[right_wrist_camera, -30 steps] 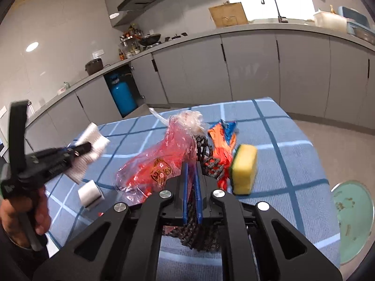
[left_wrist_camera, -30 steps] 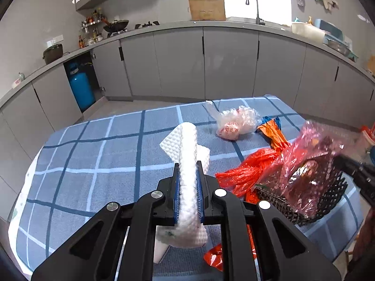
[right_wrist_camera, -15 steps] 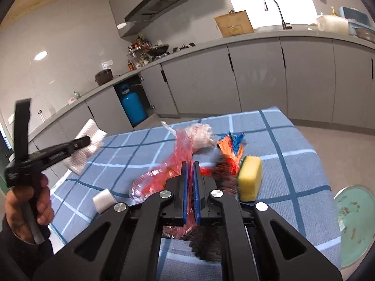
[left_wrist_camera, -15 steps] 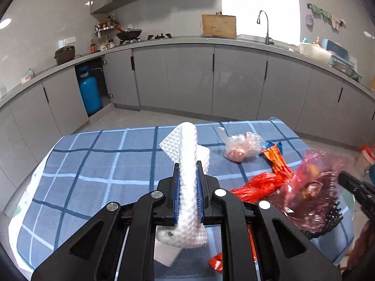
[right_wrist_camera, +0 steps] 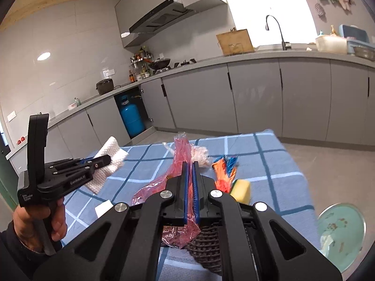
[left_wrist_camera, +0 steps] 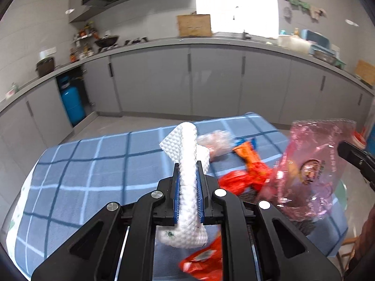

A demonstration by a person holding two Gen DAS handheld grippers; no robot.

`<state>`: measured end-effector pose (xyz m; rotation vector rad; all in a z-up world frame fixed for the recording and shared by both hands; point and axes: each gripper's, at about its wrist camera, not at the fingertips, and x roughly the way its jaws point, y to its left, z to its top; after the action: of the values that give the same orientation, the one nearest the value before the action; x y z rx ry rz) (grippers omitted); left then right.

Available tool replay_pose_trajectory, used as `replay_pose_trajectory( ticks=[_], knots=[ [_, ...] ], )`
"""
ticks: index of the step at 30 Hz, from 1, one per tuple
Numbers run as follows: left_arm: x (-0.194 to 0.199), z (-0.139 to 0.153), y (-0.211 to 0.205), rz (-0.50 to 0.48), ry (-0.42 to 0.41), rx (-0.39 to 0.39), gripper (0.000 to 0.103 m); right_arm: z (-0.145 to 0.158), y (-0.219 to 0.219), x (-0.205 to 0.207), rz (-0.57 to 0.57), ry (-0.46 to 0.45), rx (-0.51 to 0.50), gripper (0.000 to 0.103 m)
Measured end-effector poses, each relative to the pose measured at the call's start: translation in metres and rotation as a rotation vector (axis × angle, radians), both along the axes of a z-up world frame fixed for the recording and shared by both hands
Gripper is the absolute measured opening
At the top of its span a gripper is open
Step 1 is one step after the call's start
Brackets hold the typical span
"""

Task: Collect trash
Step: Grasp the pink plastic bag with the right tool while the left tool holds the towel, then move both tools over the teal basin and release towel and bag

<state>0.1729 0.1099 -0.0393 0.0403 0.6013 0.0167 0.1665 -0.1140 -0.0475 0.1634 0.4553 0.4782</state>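
Note:
My left gripper (left_wrist_camera: 189, 164) is shut on a white quilted paper towel (left_wrist_camera: 187, 178), held above the blue checked table (left_wrist_camera: 89, 164); the same gripper (right_wrist_camera: 106, 158) with its towel (right_wrist_camera: 110, 149) shows at the left of the right wrist view. My right gripper (right_wrist_camera: 190, 164) is shut on a pink see-through plastic bag (right_wrist_camera: 181, 154), lifted above a dark woven basket (right_wrist_camera: 206, 243); the bag (left_wrist_camera: 311, 168) hangs at the right of the left wrist view. Orange-red wrappers (left_wrist_camera: 246, 168) and a crumpled clear bag (left_wrist_camera: 218, 142) lie on the cloth.
A yellow sponge (right_wrist_camera: 241, 187) and a small white piece (right_wrist_camera: 103, 208) lie on the table. A green round stool (right_wrist_camera: 342, 229) stands off its right edge. Grey cabinets (right_wrist_camera: 253, 98) and a blue gas cylinder (right_wrist_camera: 131, 117) line the far wall.
Both grippers have risen, so the table looks lower and farther. The pink bag has been pulled up from the basket. The towel stays clamped in my left gripper.

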Motion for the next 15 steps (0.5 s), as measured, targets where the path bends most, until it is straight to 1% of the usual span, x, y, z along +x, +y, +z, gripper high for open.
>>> replay_pose_trajectory(
  ticks=[4, 8, 15],
  knots=[
    [0.007, 0.004, -0.037, -0.079, -0.017, 0.004, 0.013, 0.004, -0.023, -0.004, -0.049, -0.015, 0.005, 0.005],
    [0.017, 0.007, -0.080, -0.162, -0.026, 0.008, 0.013, 0.004, -0.060, -0.008, -0.128, -0.025, 0.011, 0.005],
    [0.034, 0.006, -0.168, -0.330, -0.027, 0.006, 0.013, -0.010, -0.135, -0.014, -0.291, -0.009, 0.019, 0.005]
  ],
)
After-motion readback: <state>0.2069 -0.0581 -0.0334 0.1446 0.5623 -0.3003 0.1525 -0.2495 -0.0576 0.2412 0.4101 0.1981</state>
